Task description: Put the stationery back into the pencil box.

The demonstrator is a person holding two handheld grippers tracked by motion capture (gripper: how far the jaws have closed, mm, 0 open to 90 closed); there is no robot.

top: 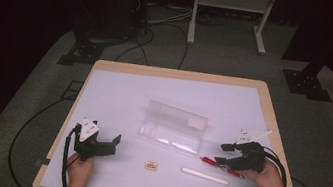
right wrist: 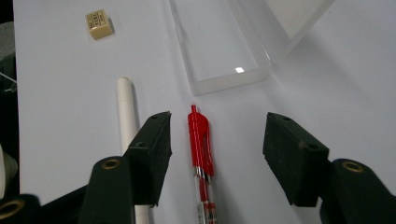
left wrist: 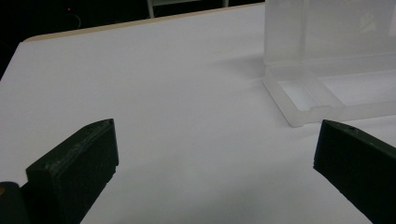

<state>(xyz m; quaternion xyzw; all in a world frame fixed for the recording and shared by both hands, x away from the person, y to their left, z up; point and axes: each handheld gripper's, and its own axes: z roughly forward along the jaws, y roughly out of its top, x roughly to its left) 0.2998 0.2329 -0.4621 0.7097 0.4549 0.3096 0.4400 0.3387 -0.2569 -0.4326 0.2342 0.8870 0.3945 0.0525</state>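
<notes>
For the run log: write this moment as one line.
left tongs: open, empty | right tongs: open, astride red pen | clear case: lid open | white stick, eraser: on table

high view: above the near edge, facing forward and down, takes in the whole tabletop | left gripper view: low, close, faces the clear box toward the far edge | right gripper view: close, steeply down on the red pen | shared: the box, in all three
</notes>
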